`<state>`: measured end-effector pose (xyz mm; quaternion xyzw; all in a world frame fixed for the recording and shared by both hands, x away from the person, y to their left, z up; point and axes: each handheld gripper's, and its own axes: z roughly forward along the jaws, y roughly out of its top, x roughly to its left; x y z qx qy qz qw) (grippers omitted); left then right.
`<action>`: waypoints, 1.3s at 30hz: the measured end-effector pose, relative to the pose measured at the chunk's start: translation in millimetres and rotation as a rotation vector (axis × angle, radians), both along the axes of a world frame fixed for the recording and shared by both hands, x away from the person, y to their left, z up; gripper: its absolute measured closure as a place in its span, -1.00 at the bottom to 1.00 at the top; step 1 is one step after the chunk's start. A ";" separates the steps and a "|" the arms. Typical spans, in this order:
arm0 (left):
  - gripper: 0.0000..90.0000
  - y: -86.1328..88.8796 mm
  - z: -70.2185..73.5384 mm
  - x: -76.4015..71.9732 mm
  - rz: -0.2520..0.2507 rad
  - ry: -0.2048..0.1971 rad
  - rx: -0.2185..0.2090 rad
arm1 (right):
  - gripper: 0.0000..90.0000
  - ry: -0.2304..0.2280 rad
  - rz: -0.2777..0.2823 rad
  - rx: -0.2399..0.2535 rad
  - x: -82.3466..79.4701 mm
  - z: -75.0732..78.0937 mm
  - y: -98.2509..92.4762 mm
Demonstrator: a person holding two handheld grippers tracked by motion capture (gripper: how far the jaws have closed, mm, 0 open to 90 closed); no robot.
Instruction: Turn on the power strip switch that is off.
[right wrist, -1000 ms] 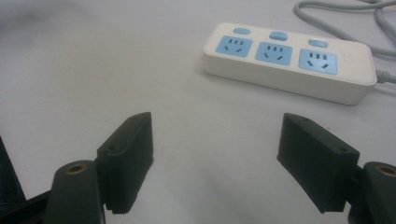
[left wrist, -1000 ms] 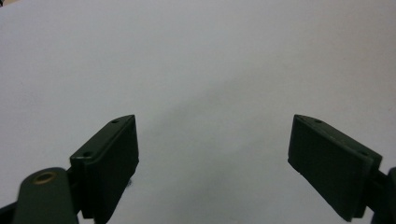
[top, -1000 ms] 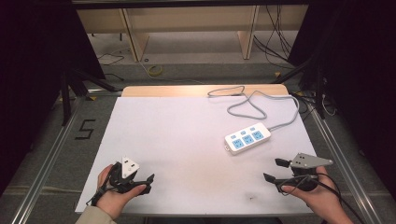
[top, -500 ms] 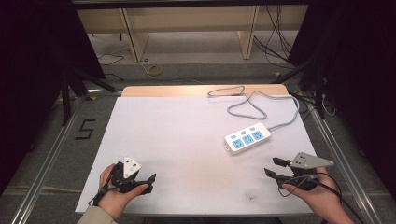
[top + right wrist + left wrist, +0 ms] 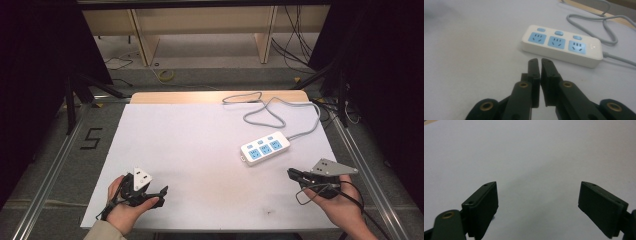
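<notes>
Two forearms come in from the near edge, one at each near corner, well apart. The left hand (image 5: 129, 210) lies low with its palm turned up and cradles the left gripper (image 5: 155, 192), which points right and a little away; its jaws stand wide apart with nothing between them. The right hand (image 5: 337, 202) holds the right gripper (image 5: 291, 173) level, pointing left and slightly far. Its jaws have just been closing and now meet, pads together, gripping nothing.
</notes>
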<state>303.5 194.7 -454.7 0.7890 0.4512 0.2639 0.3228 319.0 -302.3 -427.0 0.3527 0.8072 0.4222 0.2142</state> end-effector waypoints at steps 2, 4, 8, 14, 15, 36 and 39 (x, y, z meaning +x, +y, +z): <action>-0.65 -0.2 -0.1 0.2 0.001 0.000 0.001 | 0.99 -0.003 -0.007 -0.003 0.2 1.0 -0.2; -0.65 -0.3 -0.1 0.3 0.001 0.000 0.002 | 1.00 -0.007 -0.016 -0.008 1.6 2.2 -0.6; -0.65 -0.8 0.3 0.3 0.002 -0.002 0.004 | 1.00 -0.005 -0.028 -0.019 7.2 4.6 0.3; -0.65 -1.1 0.0 0.5 0.003 -0.003 0.005 | 1.00 -0.008 -0.035 -0.022 13.3 6.1 1.7; -0.65 -1.2 0.0 0.4 0.004 -0.003 0.005 | 1.00 -0.004 -0.037 -0.022 15.4 6.5 2.6; -0.64 -2.7 0.1 0.5 -0.001 -0.006 0.006 | 1.00 0.021 -0.042 -0.020 36.4 9.4 15.6; -0.64 -2.8 0.1 0.6 -0.002 -0.007 0.008 | 1.00 0.022 -0.043 -0.024 38.9 9.1 17.5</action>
